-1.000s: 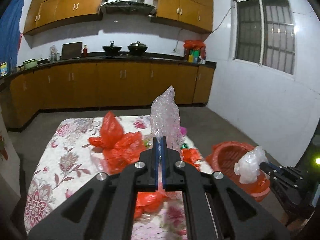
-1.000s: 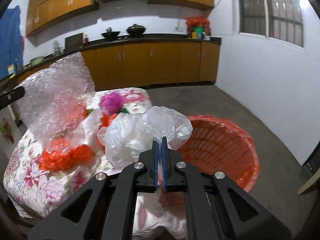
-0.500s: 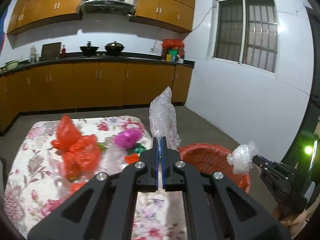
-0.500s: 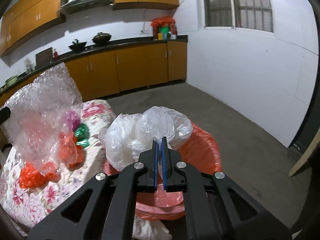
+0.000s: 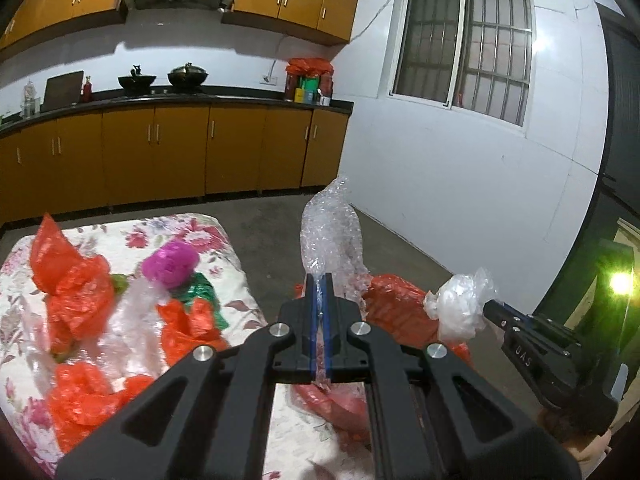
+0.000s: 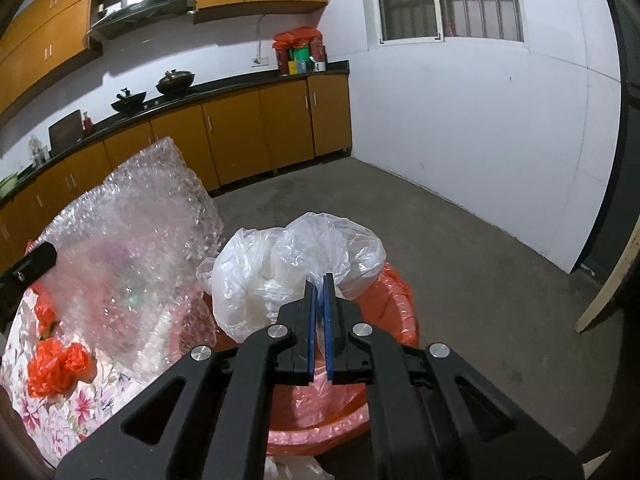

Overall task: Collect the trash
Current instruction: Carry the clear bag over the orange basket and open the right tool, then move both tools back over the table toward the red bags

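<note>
The left gripper is clamped on a sheet of bubble wrap standing upright above the red basket. The right gripper, nearer the basket's middle, pinches a clear plastic bag directly over it.

Reds, pinks and clear plastic over a flowered cloth

The bench cloth is white with pink and red flowers; on it lie orange-red bags, a magenta wad and green foil. The bin liner is orange-red; both black tongs carry blue pads.
</note>
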`<move>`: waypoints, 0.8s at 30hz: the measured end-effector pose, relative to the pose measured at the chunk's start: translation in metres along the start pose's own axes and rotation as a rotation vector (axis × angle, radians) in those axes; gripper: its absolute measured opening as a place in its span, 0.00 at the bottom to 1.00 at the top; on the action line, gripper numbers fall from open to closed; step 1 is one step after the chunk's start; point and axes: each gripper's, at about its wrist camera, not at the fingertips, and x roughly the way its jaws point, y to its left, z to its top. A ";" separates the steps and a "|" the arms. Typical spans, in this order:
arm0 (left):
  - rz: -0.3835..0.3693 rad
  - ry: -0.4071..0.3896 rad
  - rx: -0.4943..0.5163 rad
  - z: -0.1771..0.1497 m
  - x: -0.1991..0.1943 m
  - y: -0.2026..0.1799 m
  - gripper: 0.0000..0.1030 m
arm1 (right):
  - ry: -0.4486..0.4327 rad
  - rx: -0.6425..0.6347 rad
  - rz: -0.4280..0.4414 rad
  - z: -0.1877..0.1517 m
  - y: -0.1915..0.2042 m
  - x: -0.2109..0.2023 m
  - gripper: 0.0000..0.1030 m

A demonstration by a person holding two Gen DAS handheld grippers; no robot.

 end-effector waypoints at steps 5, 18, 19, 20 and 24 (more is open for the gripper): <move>-0.022 0.018 0.012 -0.004 0.017 -0.010 0.04 | 0.001 0.024 -0.002 0.003 -0.006 0.006 0.04; -0.027 0.088 -0.008 -0.016 0.049 -0.010 0.17 | -0.015 0.033 0.045 0.004 -0.010 0.012 0.41; -0.023 0.090 -0.013 -0.016 0.050 -0.009 0.19 | -0.020 0.036 0.044 0.004 -0.011 0.012 0.43; -0.017 0.091 -0.018 -0.017 0.049 -0.006 0.20 | -0.022 0.037 0.040 0.003 -0.013 0.010 0.43; 0.016 0.088 -0.028 -0.020 0.040 0.006 0.23 | -0.021 0.037 0.030 0.001 -0.017 0.007 0.46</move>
